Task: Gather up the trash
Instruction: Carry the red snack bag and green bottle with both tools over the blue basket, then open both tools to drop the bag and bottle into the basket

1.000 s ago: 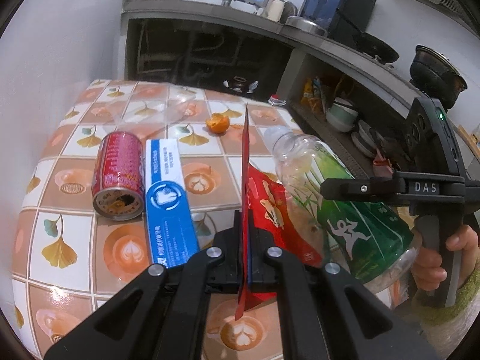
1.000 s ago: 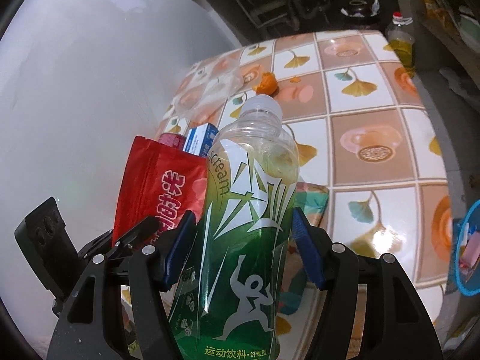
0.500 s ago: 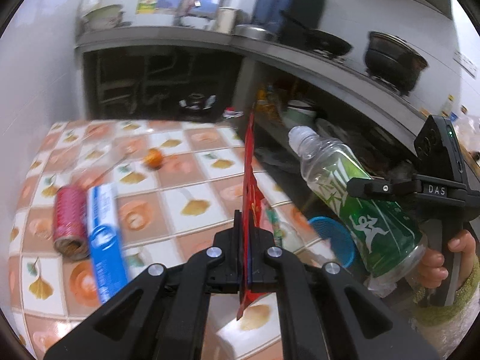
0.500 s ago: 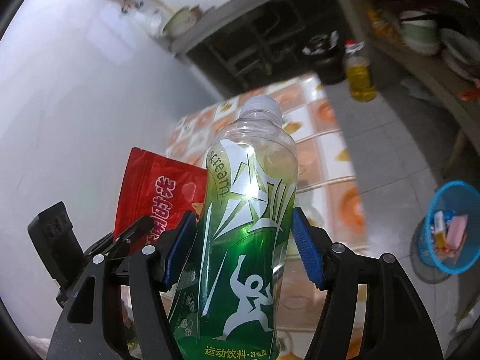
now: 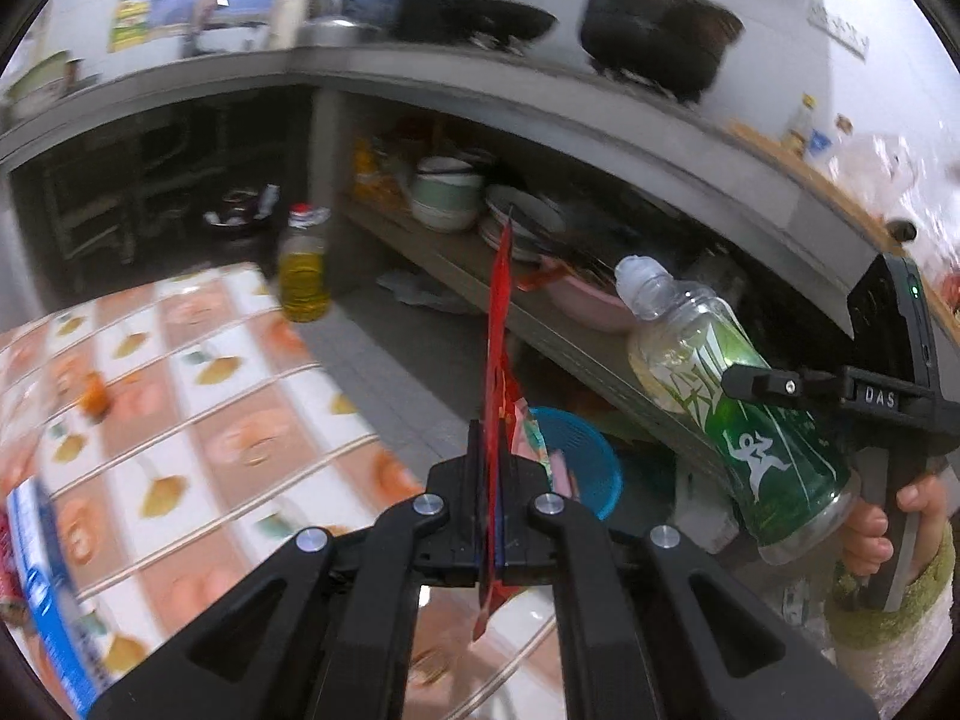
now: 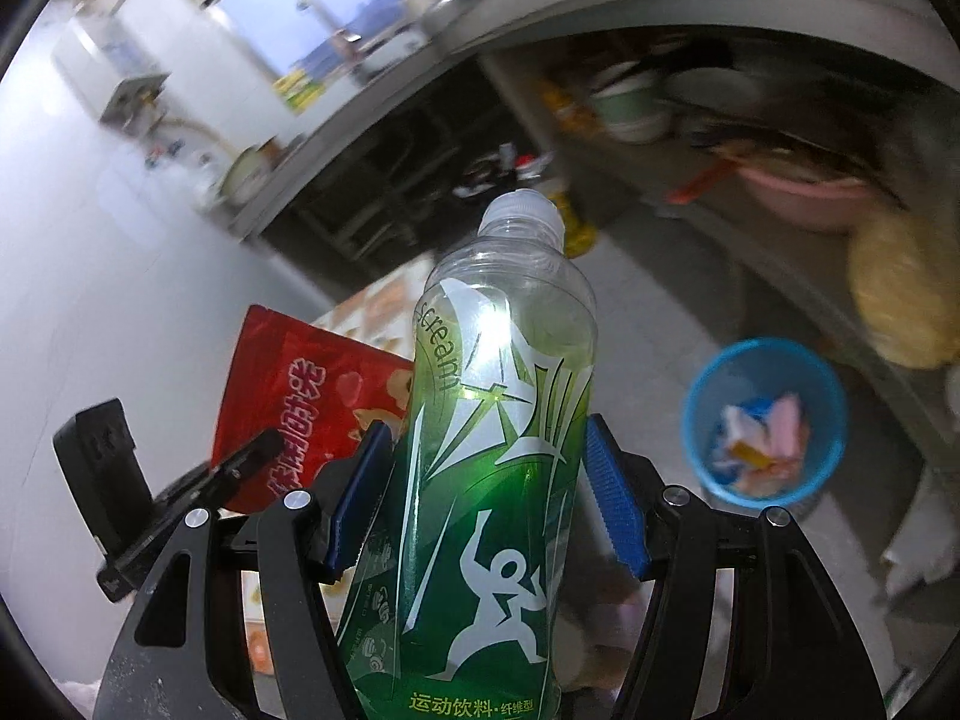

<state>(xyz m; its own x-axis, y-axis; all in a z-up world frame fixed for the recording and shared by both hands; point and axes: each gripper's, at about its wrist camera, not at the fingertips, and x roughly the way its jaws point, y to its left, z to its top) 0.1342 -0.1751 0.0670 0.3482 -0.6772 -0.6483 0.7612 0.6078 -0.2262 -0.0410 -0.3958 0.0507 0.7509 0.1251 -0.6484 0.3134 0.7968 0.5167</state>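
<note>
Left wrist view: the left tool point(image 5: 492, 516) is pressed together on a red snack wrapper point(image 5: 498, 324), which stands edge-on between its pads. A second ago the tiled worktop point(image 5: 198, 420) filled this view beneath the wrapper; now it has slid off to the left and the floor has come into view. The blue bin point(image 5: 591, 468) sits low just right of the wrapper, partly hidden by it, with scraps already inside. Right of the bin, the right tool point(image 5: 774, 390) carries a green drink bottle point(image 5: 732, 396), tilted with its cap up and to the left; a hand point(image 5: 888, 522) in a green cuff grips the handle. Left behind on the worktop, well left of the bin, are a blue box point(image 5: 45, 576) and an orange scrap point(image 5: 96, 399); both are blurred. A bottle of yellow oil point(image 5: 303, 276) stands on the floor beyond the worktop's far corner.

Right wrist view: the right tool point(image 6: 489, 498) pinches the bottle point(image 6: 498, 420) at mid-body, blue pads point(image 6: 612, 504) on either side. The bin point(image 6: 765, 420) is now in the right middle of the picture, right of the bottle; earlier only the worktop lay there. The wrapper point(image 6: 312, 408) shows left of the bottle.

Both pieces have been swung from the worktop toward the bin, so dropping them in looks like the step at hand. Neither appears to be over the rim yet.
</note>
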